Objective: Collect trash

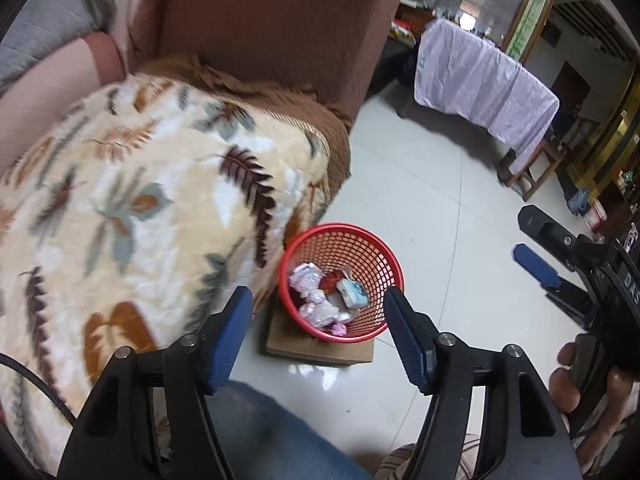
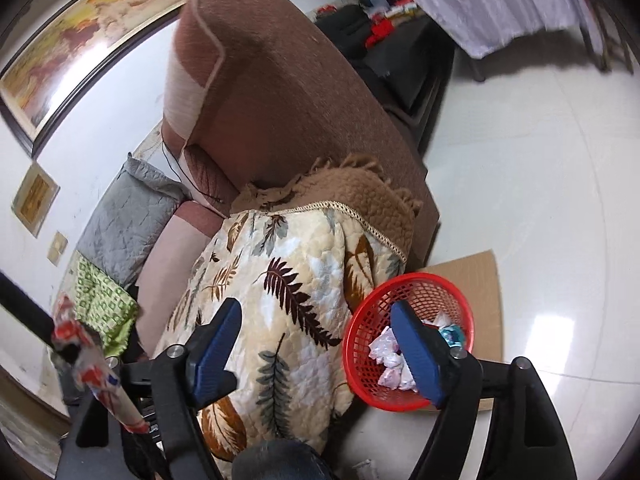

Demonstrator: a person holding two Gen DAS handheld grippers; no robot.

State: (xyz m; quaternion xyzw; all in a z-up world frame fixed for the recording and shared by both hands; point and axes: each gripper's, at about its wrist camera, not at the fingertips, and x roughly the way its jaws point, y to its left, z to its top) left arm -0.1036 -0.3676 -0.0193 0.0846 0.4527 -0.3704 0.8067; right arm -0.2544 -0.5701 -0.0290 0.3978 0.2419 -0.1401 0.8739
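Observation:
A red mesh basket (image 1: 352, 250) stands on a piece of cardboard (image 1: 320, 350) on the floor, against the blanket-covered armchair. Inside lie crumpled pink and white wrappers (image 1: 316, 310), a red wrapper (image 1: 332, 280) and a small teal and white pack (image 1: 352, 295). My left gripper (image 1: 320, 300) hangs above the basket, open, with nothing between its blue pads. In the right wrist view the basket (image 2: 434, 294) sits low on the right, the wrappers (image 2: 384, 350) partly behind one finger. My right gripper (image 2: 316, 308) is open and empty, and shows as well at the right edge of the left wrist view (image 1: 534, 240).
A brown armchair (image 1: 272, 28) carries a cream leaf-print blanket (image 1: 152, 200) over its arm. A table under a lilac cloth (image 1: 480, 80) stands across the pale tiled floor (image 1: 420, 184). A knee in jeans (image 1: 272, 432) and a hand (image 1: 568, 384) are close below.

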